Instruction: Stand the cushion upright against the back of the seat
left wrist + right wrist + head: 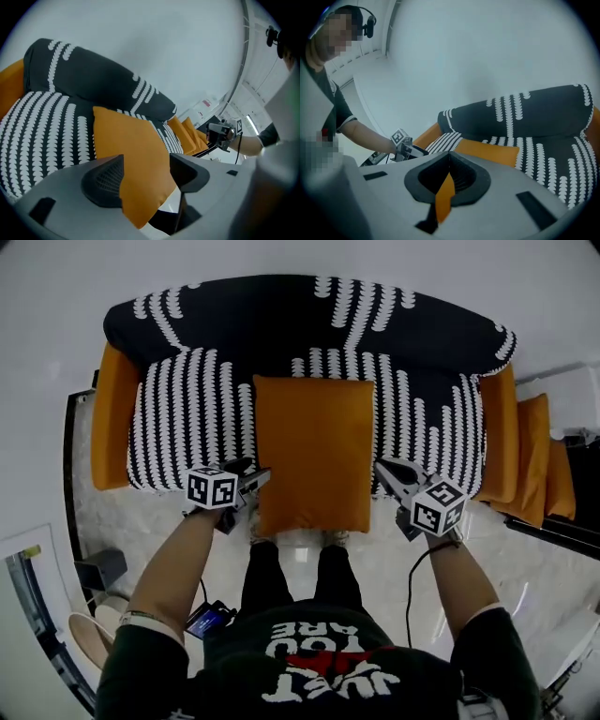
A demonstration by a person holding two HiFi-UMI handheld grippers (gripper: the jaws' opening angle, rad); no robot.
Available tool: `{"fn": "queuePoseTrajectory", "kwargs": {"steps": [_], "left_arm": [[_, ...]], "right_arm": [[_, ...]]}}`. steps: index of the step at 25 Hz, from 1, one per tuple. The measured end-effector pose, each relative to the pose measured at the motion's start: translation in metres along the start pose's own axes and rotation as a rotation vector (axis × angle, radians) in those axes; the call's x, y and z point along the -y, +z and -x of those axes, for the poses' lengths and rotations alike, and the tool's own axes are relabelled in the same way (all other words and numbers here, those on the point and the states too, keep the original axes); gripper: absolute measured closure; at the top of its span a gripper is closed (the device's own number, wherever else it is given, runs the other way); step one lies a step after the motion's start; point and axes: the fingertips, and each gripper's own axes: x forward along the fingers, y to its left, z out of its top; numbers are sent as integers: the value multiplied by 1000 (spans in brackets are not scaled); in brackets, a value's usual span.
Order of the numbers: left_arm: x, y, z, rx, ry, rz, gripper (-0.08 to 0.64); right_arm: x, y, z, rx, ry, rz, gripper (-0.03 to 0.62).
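The orange cushion (314, 451) lies flat in the middle of the sofa seat (187, 418), and its near edge hangs a little over the front. The left gripper (258, 479) is at the near left corner, its fingers (105, 180) apart with the cushion edge between them, seemingly not pressed. The right gripper (386, 470) has its fingers together, pinching the orange fabric at the near right corner.

both my forearms (173, 554) reach forward and down, one on each side. my left gripper (255, 480) has its jaws apart, with the near edge of the orange cushion (314, 451) between them. my right gripper (384, 469) is pinched together on a fold of the cushion's other side.
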Motion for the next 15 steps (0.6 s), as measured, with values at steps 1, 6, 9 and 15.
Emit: {"fn": "queuePoseTrajectory", "kwargs": {"steps": [1, 6, 9, 15], "left_arm": [[-11, -9, -12, -26, 0, 15, 246], [-60, -37, -62, -63, 4, 174, 110], [-85, -48, -84, -69, 26, 260, -7], [-101, -62, -119, -138, 25, 310, -34]], "right_arm": [[2, -10, -7, -11, 5, -7, 568], [12, -55, -31, -57, 27, -35, 566], [17, -74, -39, -74, 39, -37, 566], [30, -93, -42, -77, 35, -74, 566]]}}
